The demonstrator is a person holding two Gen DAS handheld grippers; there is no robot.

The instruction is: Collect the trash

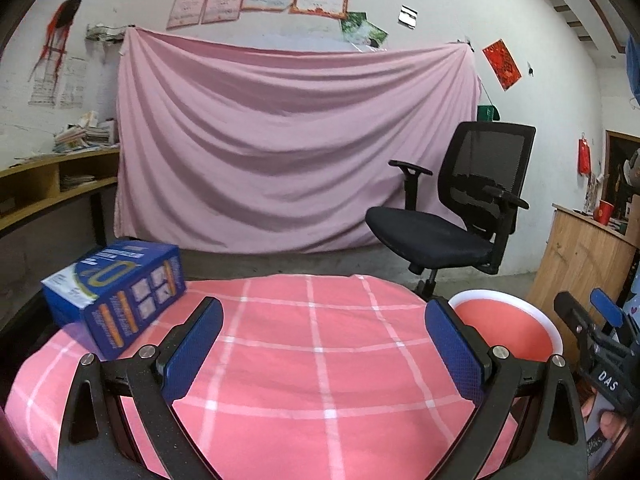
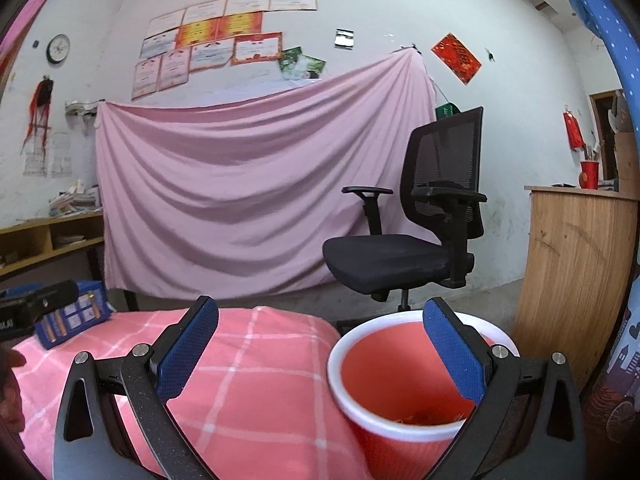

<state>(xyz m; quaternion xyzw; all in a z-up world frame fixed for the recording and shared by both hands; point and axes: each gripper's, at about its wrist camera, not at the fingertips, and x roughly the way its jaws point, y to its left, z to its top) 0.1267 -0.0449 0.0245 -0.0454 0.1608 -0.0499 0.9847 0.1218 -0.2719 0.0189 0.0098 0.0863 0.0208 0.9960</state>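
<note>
A red bin with a white rim stands beside the table's right edge; a little debris lies at its bottom. It also shows at the right in the left wrist view, the bin. My right gripper hovers open over the bin's near rim, nothing between its blue pads. My left gripper is open and empty above the pink checked tablecloth. A blue cardboard box sits on the cloth at the left, beyond the left finger. The right gripper appears at the right edge of the left wrist view.
A black office chair stands behind the bin. A pink sheet hangs on the far wall. A wooden cabinet is at the right, and a yellow shelf with books at the left.
</note>
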